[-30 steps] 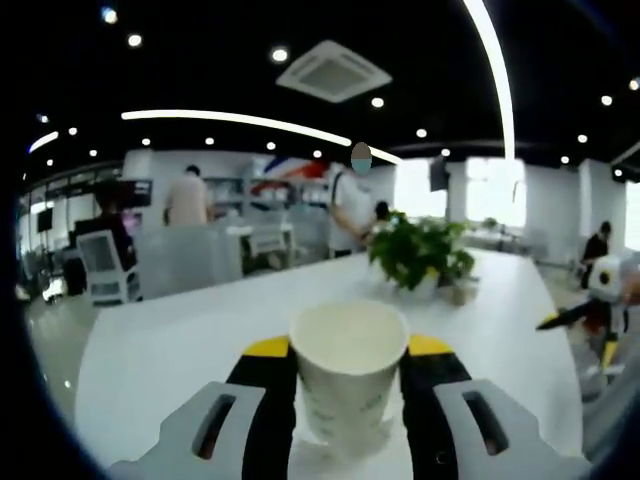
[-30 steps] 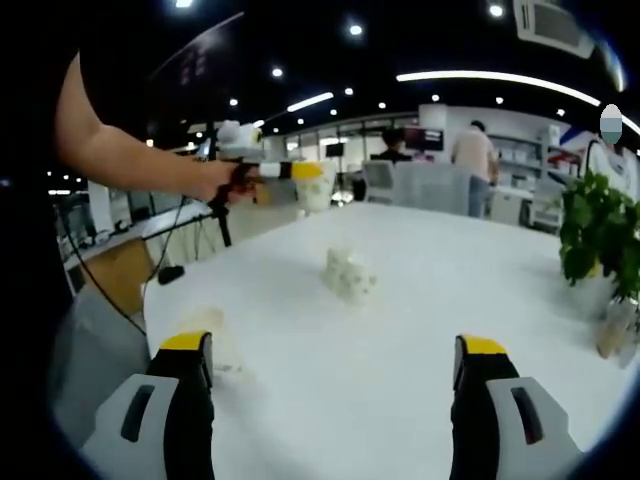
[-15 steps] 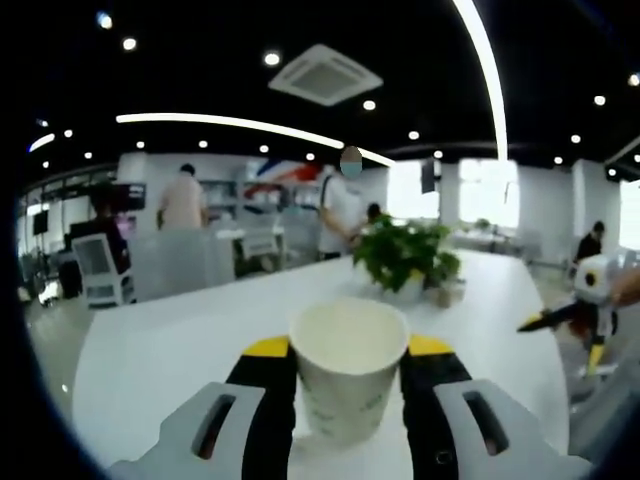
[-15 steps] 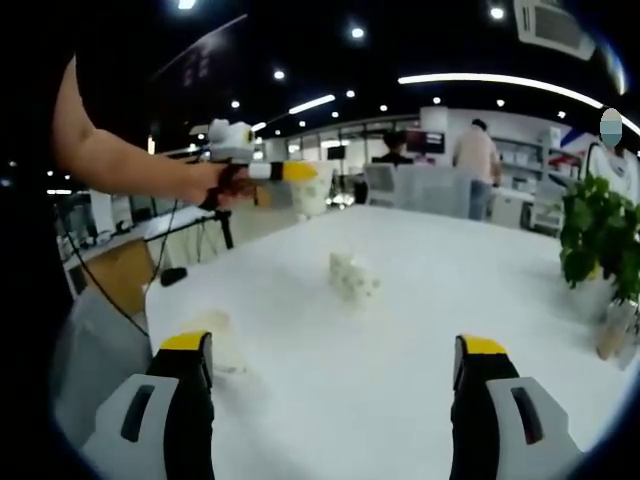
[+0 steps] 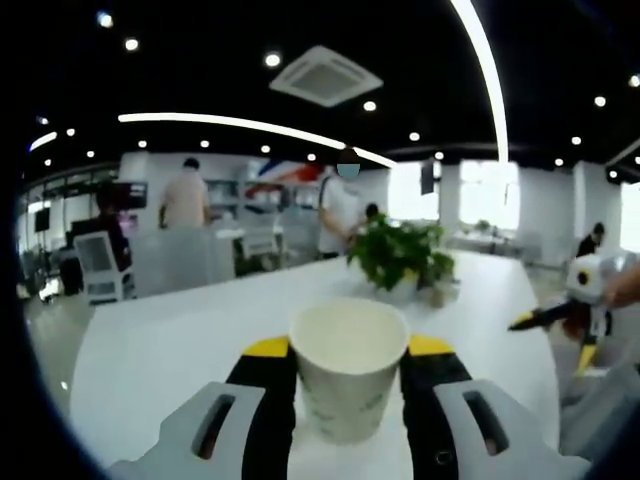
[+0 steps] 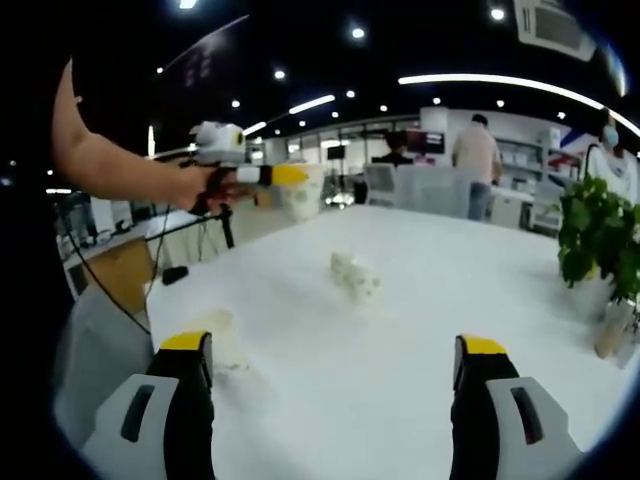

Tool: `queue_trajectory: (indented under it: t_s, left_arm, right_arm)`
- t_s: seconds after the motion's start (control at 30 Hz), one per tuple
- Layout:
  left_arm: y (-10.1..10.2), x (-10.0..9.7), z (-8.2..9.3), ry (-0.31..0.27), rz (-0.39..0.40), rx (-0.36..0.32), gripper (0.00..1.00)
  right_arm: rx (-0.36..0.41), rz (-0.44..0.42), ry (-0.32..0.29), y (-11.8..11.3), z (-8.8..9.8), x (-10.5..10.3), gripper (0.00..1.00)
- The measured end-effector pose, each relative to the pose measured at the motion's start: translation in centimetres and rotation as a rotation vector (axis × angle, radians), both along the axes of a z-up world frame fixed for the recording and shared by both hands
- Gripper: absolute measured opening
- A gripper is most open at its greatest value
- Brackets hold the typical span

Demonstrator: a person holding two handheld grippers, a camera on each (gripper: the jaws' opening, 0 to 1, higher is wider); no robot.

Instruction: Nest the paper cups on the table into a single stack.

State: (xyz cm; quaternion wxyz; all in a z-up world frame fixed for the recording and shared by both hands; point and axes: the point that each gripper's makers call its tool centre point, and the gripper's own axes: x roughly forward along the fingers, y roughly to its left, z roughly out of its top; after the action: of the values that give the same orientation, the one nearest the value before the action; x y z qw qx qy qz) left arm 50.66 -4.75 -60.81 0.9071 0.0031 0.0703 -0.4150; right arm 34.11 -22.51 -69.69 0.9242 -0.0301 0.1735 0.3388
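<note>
Left tongs [image 5: 348, 365] pinch an upright paper cup [image 5: 348, 375] between both jaws, mouth open upward, held above the white desk [image 5: 170, 350]. In the right gripper view the same tongs show at far left, gripped by the person's hand [image 6: 195, 185], cup raised clear of the desk surface. Right tongs [image 6: 335, 365] are spread wide with nothing between the jaws, hovering low over the desk. Near the right tongs' left jaw, a second cup [image 6: 215, 340] sits on the desk, blurred. Further out, mid-desk, a patterned cup [image 6: 356, 277] lies on its side, well apart from the near one. Right tongs also show at the right edge of the left gripper view. Far end of the desk: potted plant [image 5: 400, 255]. Beyond it, office chairs [image 5: 100, 265] and people standing [image 5: 185, 200] in the background.
</note>
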Motion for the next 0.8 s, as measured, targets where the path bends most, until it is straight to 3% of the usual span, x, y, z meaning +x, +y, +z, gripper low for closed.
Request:
queue_trajectory:
  t_s: [0.2,0.47,0.6,0.8]
  left_arm:
    - [0.2,-1.4,-0.4,0.002,-0.008,0.009,0.38]
    - [0.0,-2.8,0.5,-0.01,-0.01,-0.011,0.38]
    - [-0.4,-3.6,0.2,-0.031,-0.028,0.032,0.38]
    - [-0.7,-4.4,0.3,-0.027,-0.045,0.025,0.38]
  right_arm:
    - [-0.001,0.005,-0.003,0.1,0.1,-0.2,0.99]
    - [0.0,0.015,-0.007,0.3,0.2,-0.4,0.99]
    - [0.0,0.02,-0.008,0.4,0.3,-0.5,0.99]
    - [0.002,0.021,-0.009,0.4,0.4,-0.7,0.99]
